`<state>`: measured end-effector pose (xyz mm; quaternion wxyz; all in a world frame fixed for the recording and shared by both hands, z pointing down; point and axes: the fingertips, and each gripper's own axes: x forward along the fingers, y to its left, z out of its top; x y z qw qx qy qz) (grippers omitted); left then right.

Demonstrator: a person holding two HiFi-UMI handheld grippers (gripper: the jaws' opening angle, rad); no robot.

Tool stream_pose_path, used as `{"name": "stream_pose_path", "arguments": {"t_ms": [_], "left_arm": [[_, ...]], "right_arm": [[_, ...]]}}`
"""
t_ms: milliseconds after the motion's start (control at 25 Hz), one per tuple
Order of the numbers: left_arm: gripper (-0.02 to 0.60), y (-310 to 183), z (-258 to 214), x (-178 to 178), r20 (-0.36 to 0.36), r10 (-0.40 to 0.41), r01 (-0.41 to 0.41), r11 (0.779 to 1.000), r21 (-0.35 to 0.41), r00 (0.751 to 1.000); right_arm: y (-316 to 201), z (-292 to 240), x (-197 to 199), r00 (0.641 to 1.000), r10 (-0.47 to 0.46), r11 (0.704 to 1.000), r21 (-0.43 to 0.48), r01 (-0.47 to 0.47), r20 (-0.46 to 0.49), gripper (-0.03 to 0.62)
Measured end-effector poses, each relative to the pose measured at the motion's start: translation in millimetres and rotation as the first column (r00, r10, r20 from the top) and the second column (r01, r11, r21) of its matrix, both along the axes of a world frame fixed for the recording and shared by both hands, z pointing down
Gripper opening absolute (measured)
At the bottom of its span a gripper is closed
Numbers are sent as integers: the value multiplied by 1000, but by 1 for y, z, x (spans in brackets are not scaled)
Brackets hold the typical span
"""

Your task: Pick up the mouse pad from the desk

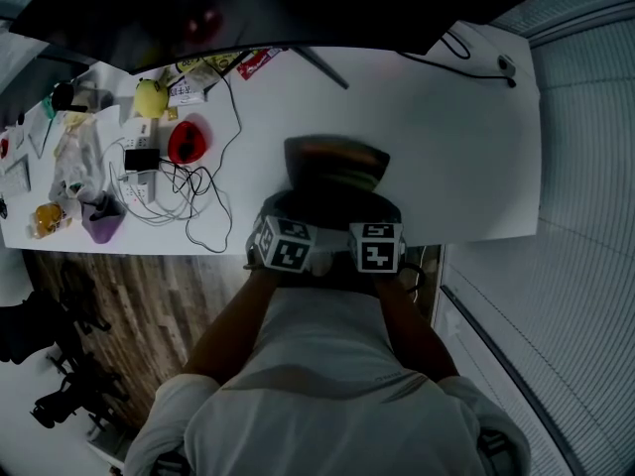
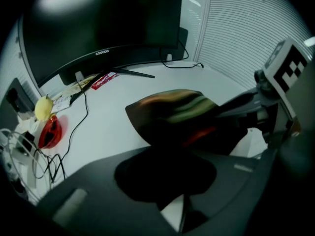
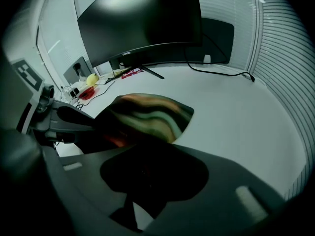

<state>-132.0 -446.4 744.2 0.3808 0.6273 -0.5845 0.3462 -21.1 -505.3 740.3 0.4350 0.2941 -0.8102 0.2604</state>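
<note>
The mouse pad (image 1: 332, 162) is dark with wavy coloured stripes and lies at the near edge of the white desk (image 1: 456, 137). In the left gripper view the mouse pad (image 2: 172, 112) curves upward, its far part raised off the desk. My left gripper (image 1: 296, 211) is shut on its near left edge, and my right gripper (image 1: 374, 213) is shut on its near right edge. The pad's near edge runs into the dark jaws of the left gripper (image 2: 167, 173) and the right gripper (image 3: 152, 173), where the pads themselves are hidden. The mouse pad (image 3: 147, 114) shows its stripes in the right gripper view.
A large dark monitor (image 1: 278, 8) stands at the desk's back. At the left lie a red mouse (image 1: 187, 142), a yellow toy (image 1: 150, 97), tangled cables (image 1: 193, 186) and a purple cup (image 1: 102, 218). A black cable (image 1: 466, 62) runs at the back right. Blinds (image 1: 595, 167) line the right side.
</note>
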Motion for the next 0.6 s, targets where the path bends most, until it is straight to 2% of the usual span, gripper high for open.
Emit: {"name": "stream_pose_path", "arguments": {"t_ms": [80, 240, 360, 480, 600], "left_arm": [[74, 1, -2, 1, 2, 10, -10, 1000, 13, 1000], [77, -2, -27, 5, -98, 23, -16, 997, 78, 995], [77, -7, -53, 8, -144, 47, -26, 989, 147, 988], [76, -14, -86, 9, -154, 63, -27, 974, 226, 986], [75, -22, -130, 9, -145, 96, -46, 946, 320, 985]], "right_arm": [[3, -4, -3, 1000, -14, 1000, 6, 14, 23, 106], [6, -28, -5, 992, -2, 1000, 7, 1, 127, 58], [3, -54, 0, 982, 15, 999, 42, -24, 186, 46], [-2, -87, 2, 970, 17, 994, 98, -41, 241, 41], [-10, -127, 2, 955, 12, 986, 156, -61, 298, 41]]}}
